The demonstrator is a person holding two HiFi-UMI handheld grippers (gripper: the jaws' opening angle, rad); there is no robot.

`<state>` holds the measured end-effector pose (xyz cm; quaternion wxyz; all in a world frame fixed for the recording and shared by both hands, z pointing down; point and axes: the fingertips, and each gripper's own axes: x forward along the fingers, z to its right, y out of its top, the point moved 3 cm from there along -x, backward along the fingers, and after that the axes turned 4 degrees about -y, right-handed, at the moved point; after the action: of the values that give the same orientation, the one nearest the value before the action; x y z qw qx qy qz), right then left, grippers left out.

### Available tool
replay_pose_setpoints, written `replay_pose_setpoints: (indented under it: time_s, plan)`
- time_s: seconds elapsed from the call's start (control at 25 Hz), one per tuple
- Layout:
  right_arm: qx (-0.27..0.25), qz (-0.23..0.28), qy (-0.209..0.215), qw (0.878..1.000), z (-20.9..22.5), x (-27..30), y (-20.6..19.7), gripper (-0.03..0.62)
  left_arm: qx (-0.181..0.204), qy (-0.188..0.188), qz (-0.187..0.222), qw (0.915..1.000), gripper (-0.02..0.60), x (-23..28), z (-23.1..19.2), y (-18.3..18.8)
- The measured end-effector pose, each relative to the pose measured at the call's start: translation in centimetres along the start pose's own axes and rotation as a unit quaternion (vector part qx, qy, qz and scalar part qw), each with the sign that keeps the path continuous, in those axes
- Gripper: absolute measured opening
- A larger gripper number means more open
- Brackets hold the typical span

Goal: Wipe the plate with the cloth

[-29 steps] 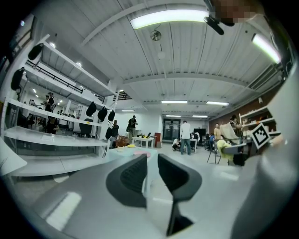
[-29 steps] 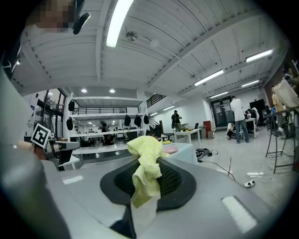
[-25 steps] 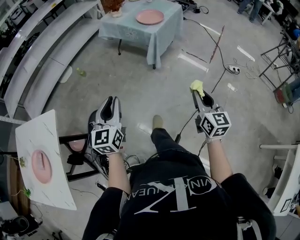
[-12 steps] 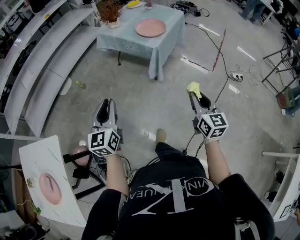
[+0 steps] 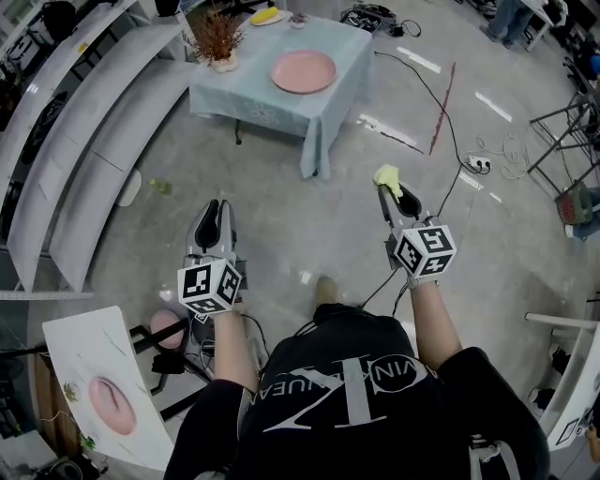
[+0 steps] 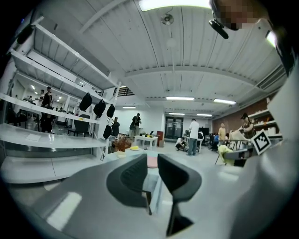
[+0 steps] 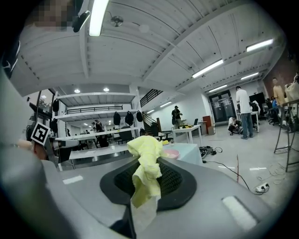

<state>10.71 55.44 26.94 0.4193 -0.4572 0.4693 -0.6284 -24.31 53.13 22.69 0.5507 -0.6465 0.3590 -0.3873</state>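
Note:
A pink plate (image 5: pixel 303 71) lies on a table draped in light blue cloth (image 5: pixel 246 92), far ahead of both grippers. It shows small in the left gripper view (image 6: pixel 152 162) and in the right gripper view (image 7: pixel 171 153). My right gripper (image 5: pixel 385 188) is shut on a crumpled yellow cloth (image 5: pixel 389 176), which sticks up between its pads (image 7: pixel 145 164). My left gripper (image 5: pixel 213 208) is held over the floor, its jaws a narrow gap apart with nothing between them (image 6: pixel 152 173). Both hang at waist height, well short of the table.
A dried plant in a pot (image 5: pixel 217 42) and a yellow object (image 5: pixel 265 15) share the table. Cables (image 5: pixel 441 98) and a power strip (image 5: pixel 481 164) lie on the floor to the right. White shelves (image 5: pixel 80 141) run along the left. A white board with a pink plate (image 5: pixel 108 403) stands at lower left.
The table and plate have drawn nearer and lower in the head view as the person walks toward them. Both grippers keep their pose; the cloth stays clamped.

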Motion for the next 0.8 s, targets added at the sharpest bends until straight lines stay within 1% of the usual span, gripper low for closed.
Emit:
replay_pose_setpoints:
  time_s: [0.2, 0.44, 0.64, 0.8]
  plan:
    - [-0.001, -0.007, -0.005, 1.000, 1.4, 2.5, 0.0, 0.080, -0.004, -0.013, -0.008, 0.9999, 0.000, 3.6, -0.2, -0.7]
    - [0.004, -0.012, -0.016, 1.000, 3.3, 4.1, -0.6, 0.080, -0.006, -0.020, -0.011, 0.9997, 0.000, 6.4, -0.5, -1.1]
    - [0.006, -0.016, -0.010, 1.000, 3.8, 5.6, -0.7, 0.080, -0.004, -0.021, -0.016, 0.9996, 0.000, 7.8, -0.4, -1.5]
    - [0.008, -0.020, -0.002, 1.000, 3.7, 7.7, -0.4, 0.080, -0.005, -0.015, -0.026, 0.9995, 0.000, 8.9, -1.7, -1.6]
